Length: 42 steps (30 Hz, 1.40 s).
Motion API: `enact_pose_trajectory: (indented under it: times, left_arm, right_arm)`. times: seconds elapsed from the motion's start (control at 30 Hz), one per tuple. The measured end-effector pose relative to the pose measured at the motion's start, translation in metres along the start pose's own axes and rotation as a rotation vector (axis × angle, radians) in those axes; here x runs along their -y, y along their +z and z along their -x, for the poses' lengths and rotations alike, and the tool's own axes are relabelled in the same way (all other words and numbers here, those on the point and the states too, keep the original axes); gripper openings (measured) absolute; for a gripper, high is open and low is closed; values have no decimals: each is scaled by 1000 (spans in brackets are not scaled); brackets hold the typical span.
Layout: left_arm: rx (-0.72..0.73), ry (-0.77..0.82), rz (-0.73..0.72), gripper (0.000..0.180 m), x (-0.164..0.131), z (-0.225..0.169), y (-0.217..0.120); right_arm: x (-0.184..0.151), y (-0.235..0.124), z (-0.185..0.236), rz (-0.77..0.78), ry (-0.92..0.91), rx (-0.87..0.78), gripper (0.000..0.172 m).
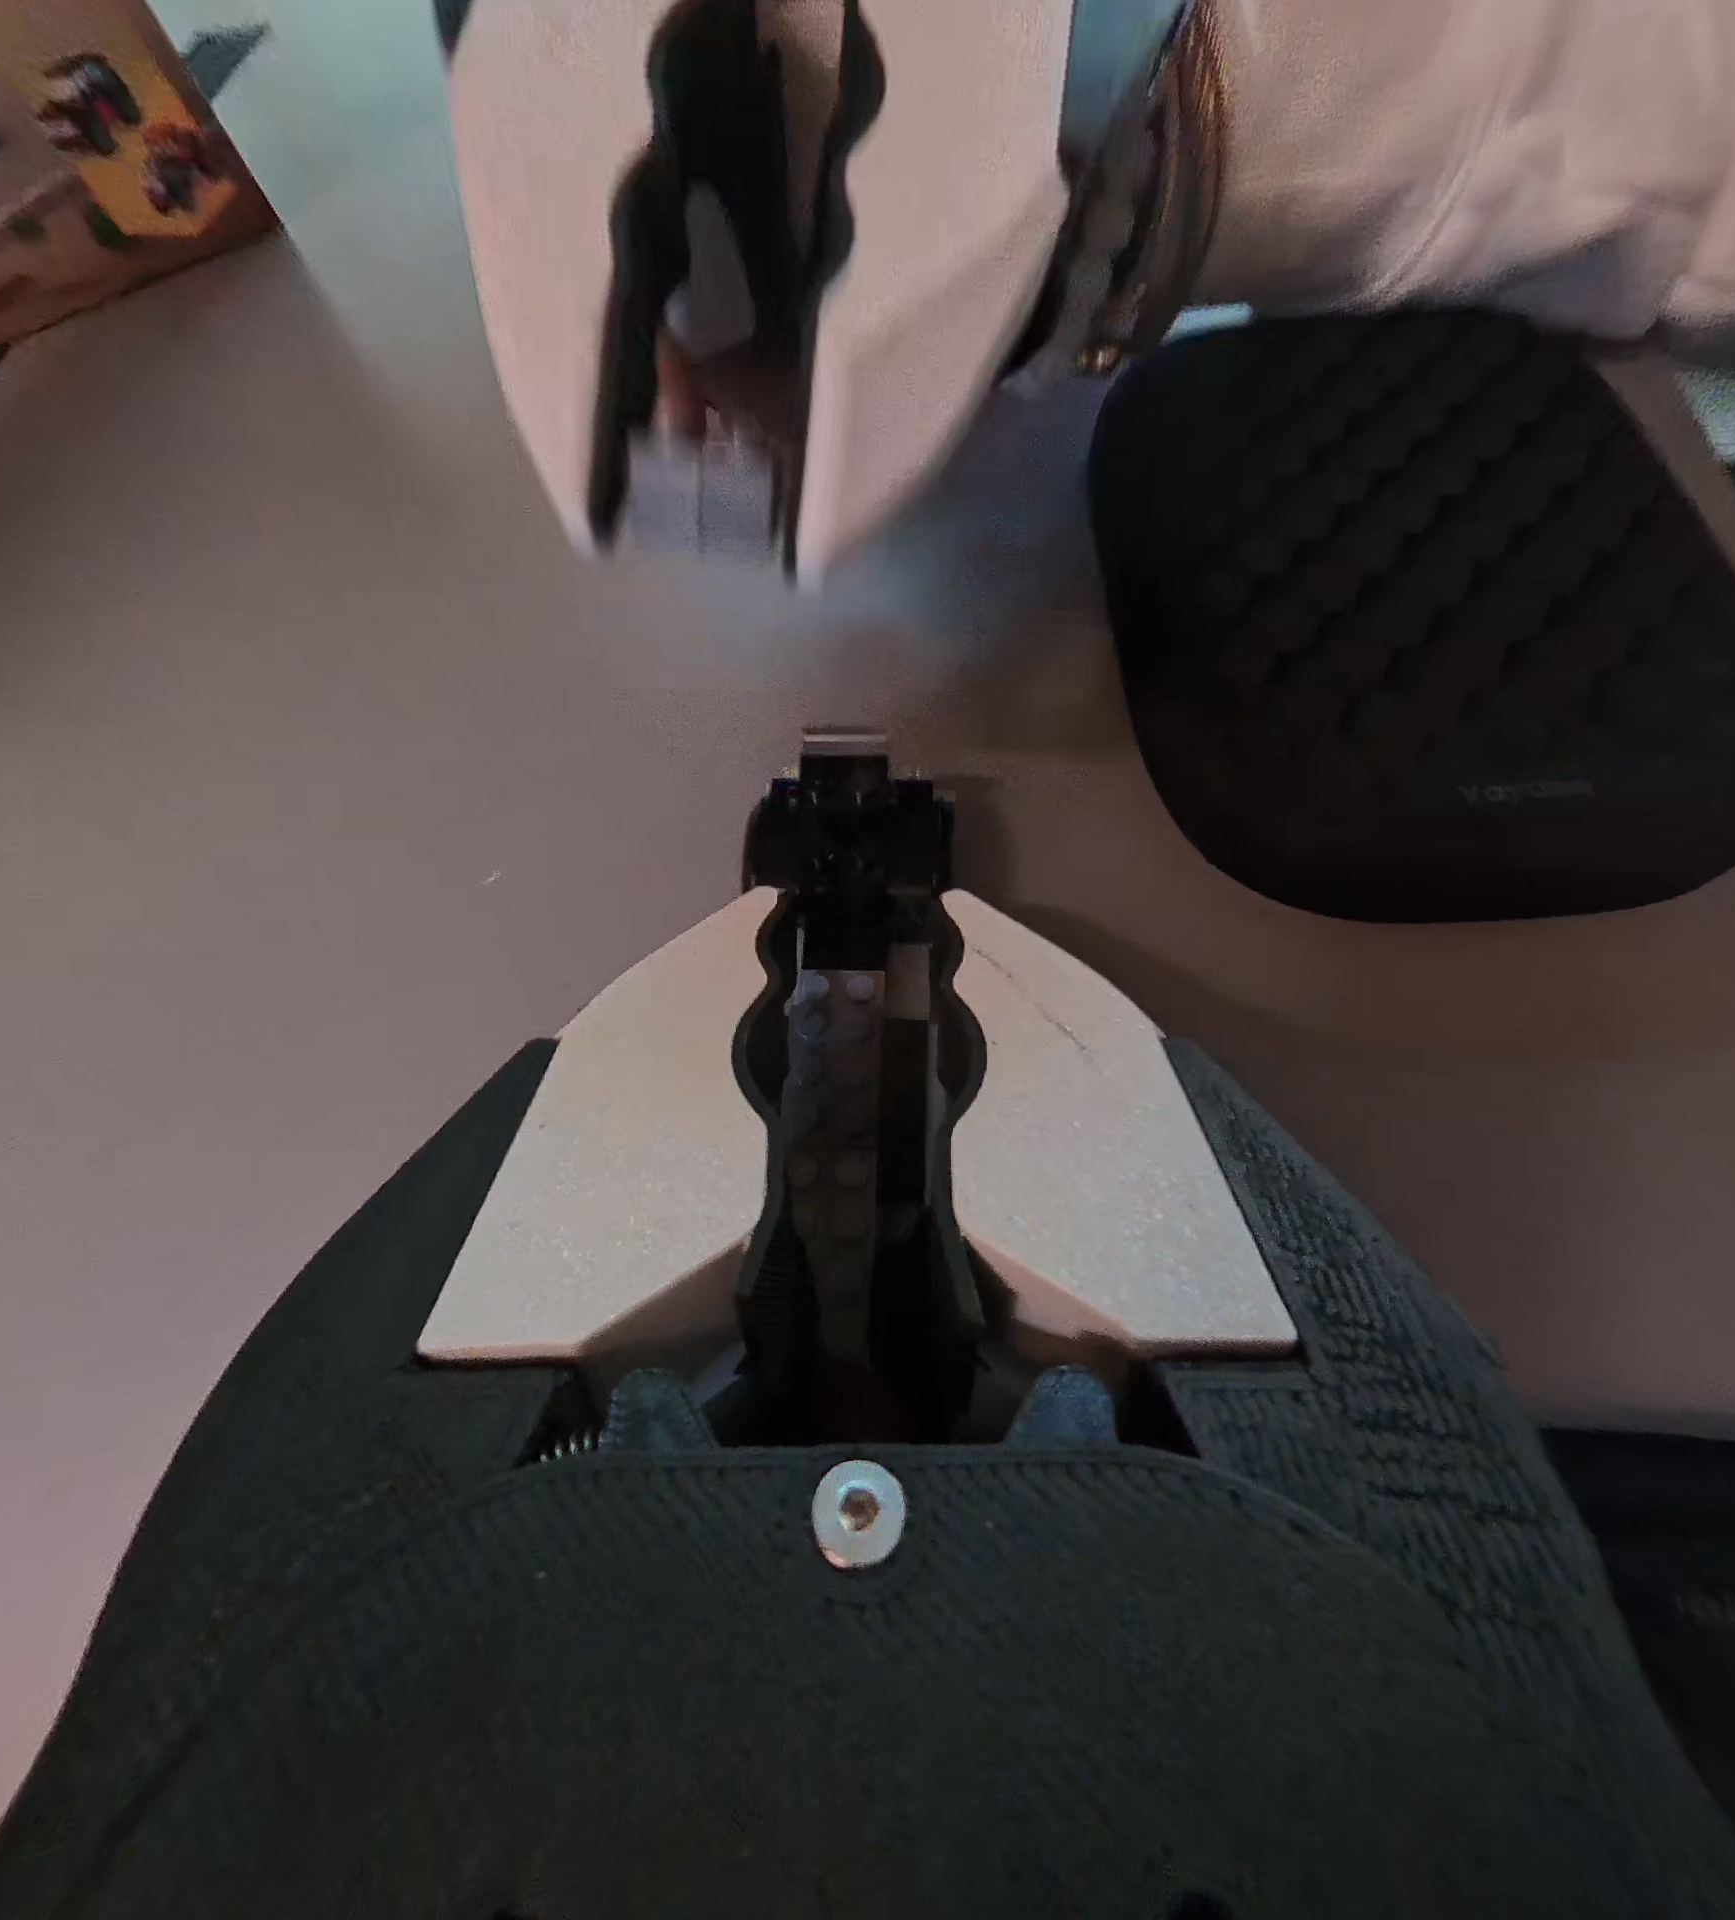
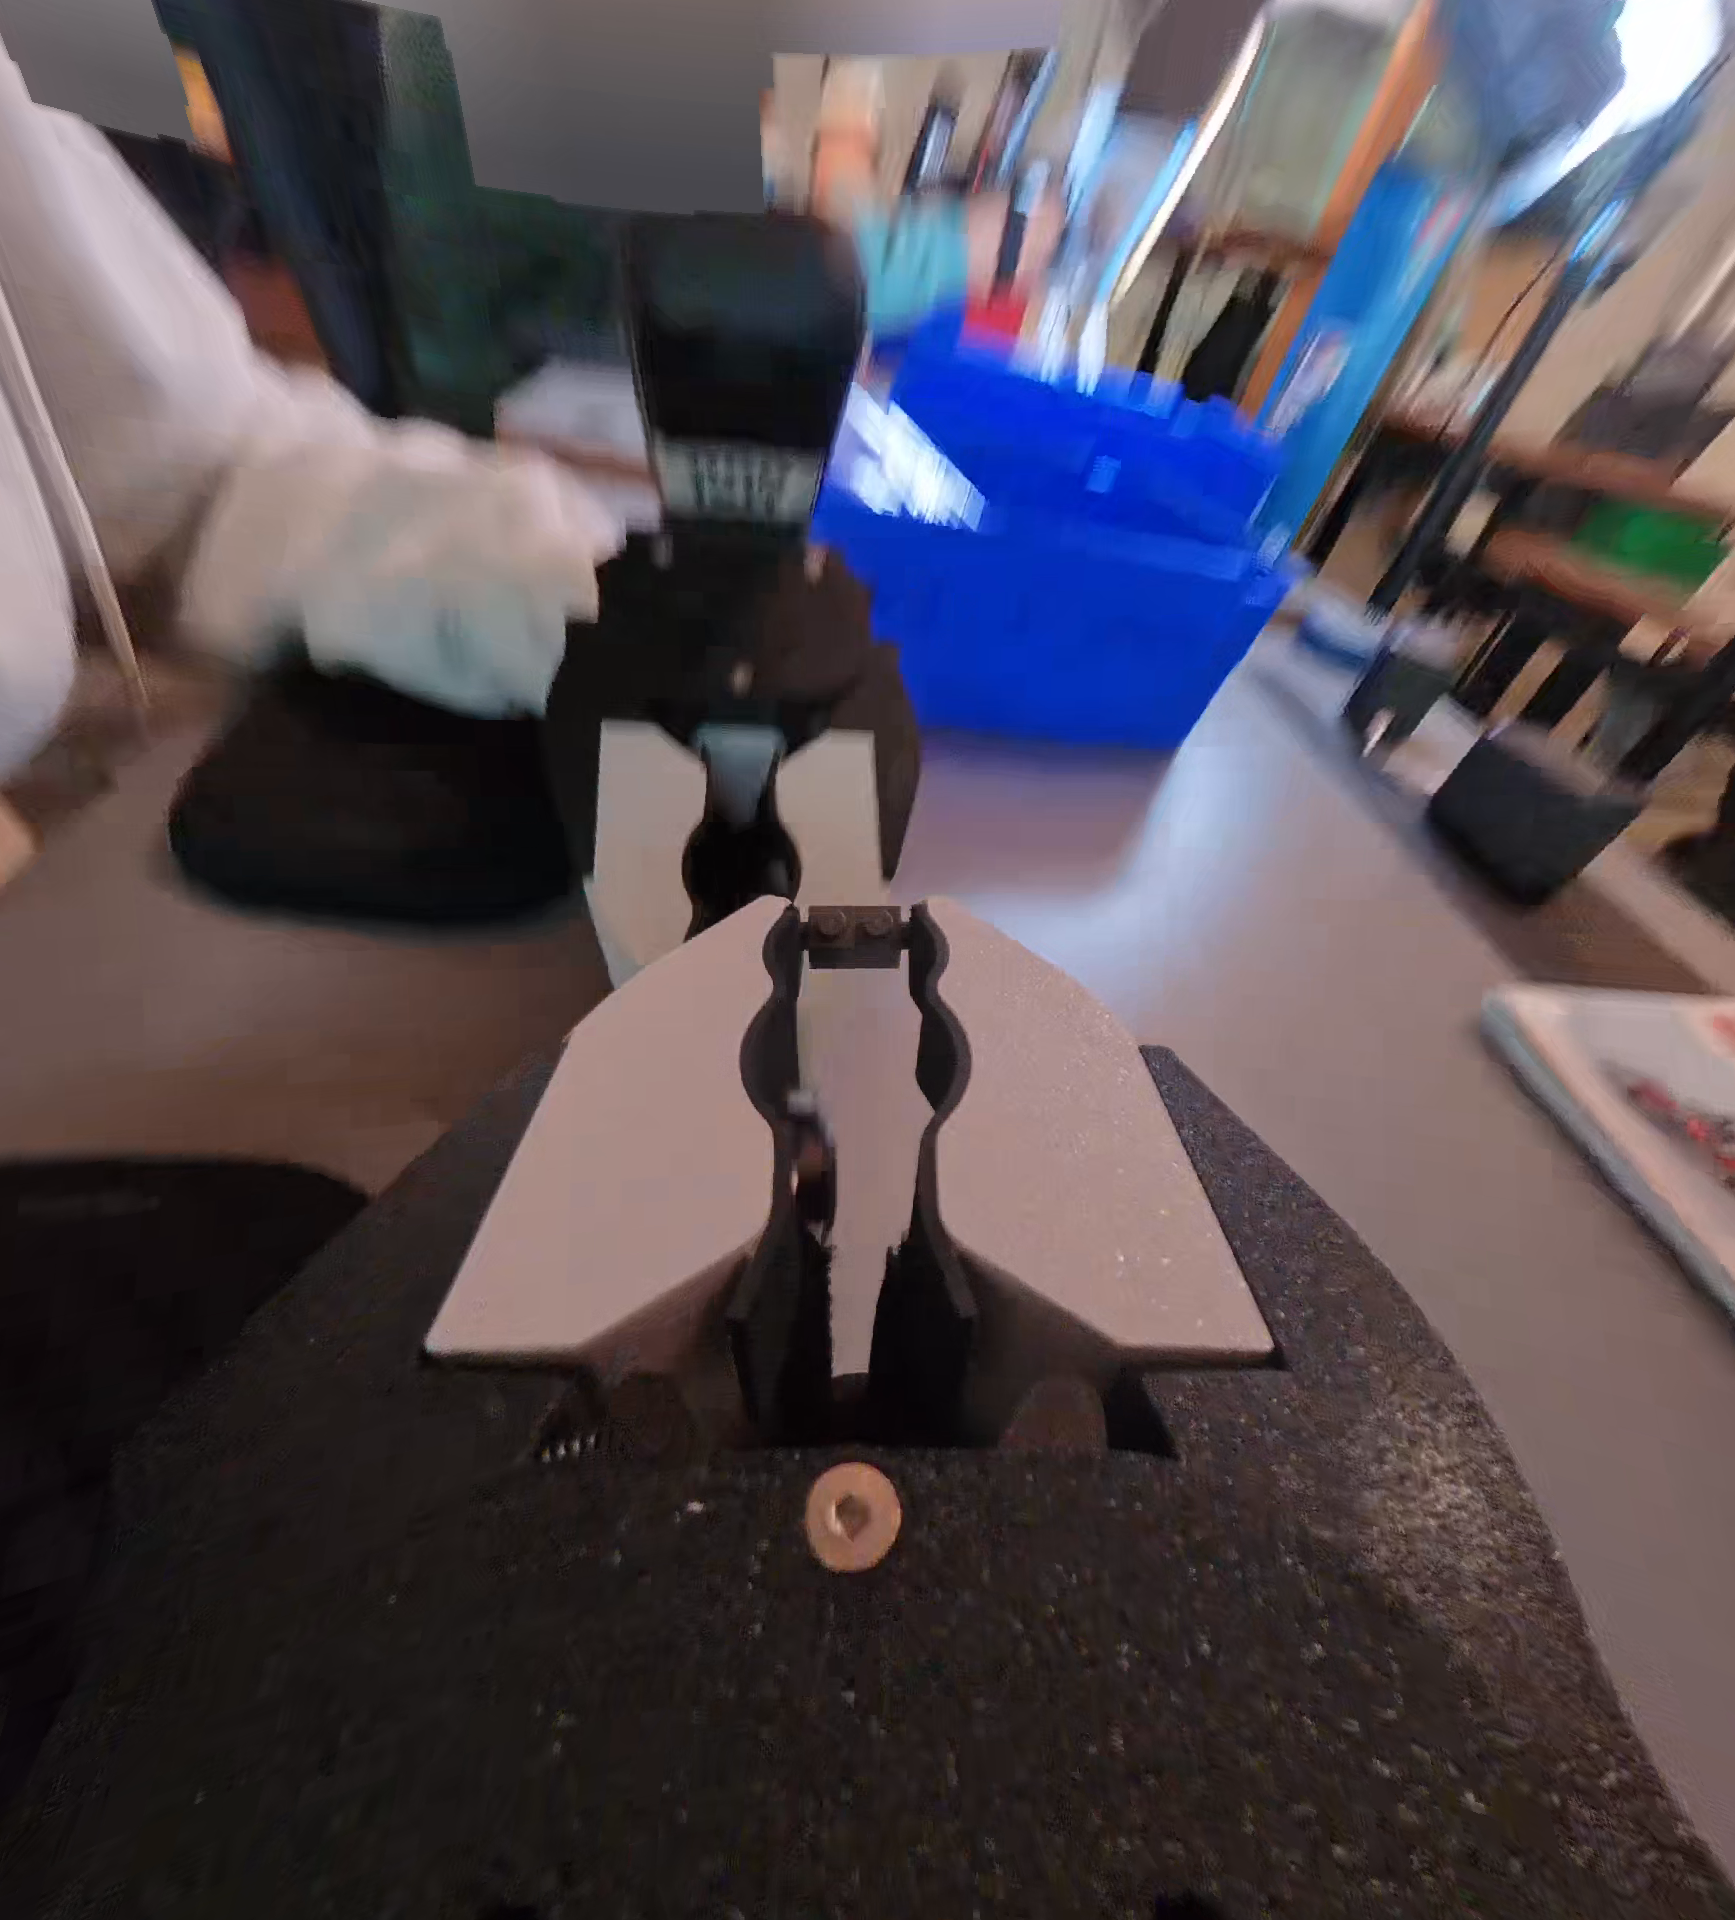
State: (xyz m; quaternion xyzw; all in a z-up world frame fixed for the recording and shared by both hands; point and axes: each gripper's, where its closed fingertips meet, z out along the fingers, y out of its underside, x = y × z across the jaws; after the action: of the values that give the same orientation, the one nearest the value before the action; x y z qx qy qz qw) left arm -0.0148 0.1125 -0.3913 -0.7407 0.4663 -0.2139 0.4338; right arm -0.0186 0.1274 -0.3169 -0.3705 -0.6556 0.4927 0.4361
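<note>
A pale table (image 2: 1258, 1195) carries everything. On it, a big blue bin (image 2: 1081, 582) stands at the far side, blurred, and a black quilted case (image 1: 1445, 613) lies to the right of the left gripper. A printed cardboard box (image 1: 73, 177) sits at the far left corner in the left wrist view, and a white booklet (image 2: 1673, 1143) lies at the right edge in the right wrist view.

The left gripper (image 1: 850, 914) is closed on a long brick model (image 1: 847, 831) — grey studded plates run back between its fingers, and a black cross-shaped end sticks out past the tips, over the table.

The right gripper (image 2: 850, 925) pinches a small dark two-stud brick (image 2: 850, 935) at its very fingertips, both pads pressed against the brick's ends. It is held above the table, just in front of the left gripper, which faces it from beyond. A white sleeve (image 2: 375, 582) reaches in from the left.
</note>
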Motion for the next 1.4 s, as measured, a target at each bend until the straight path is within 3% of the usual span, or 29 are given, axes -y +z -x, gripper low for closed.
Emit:
enact_pose_trajectory:
  times: [0.07, 0.13, 0.2, 0.3, 0.4, 0.5, 0.63, 0.9, 1.33, 1.4]
  left_arm:
    - [-2, -60, -107, 28, 12, 4, -9]
    - [-35, -208, -304, 33, 36, 9, -25]
    - [-100, -370, -479, 37, 57, 14, -42]
    - [-184, -517, -580, 37, 69, 15, -52]
    - [-190, -567, -576, 35, 70, 14, -47]
    - [-144, -544, -569, 30, 72, 13, -45]
    - [-87, -525, -594, 21, 73, 18, -50]
    - [-136, -509, -578, 12, 72, 10, -45]
    - [-152, -501, -590, 12, 74, 8, -47]
    - [-158, -495, -598, 24, 75, 8, -48]
  right_arm:
    - [20, -9, -1, -136, -53, -39, 19]
    - [30, -10, -1, -177, -189, -119, 20]
    - [35, -8, -1, -161, -317, -203, 20]
    - [33, -2, -3, -18, -542, -326, 20]
    - [22, 8, -8, 194, -757, -440, 20]
    - [20, 17, -4, 258, -846, -469, 20]
    - [23, 19, 0, 237, -849, -467, 20]
    - [21, 22, 4, 221, -842, -442, 20]
    - [25, 22, 5, 181, -810, -446, 20]
    - [28, 19, 2, 167, -798, -464, 20]
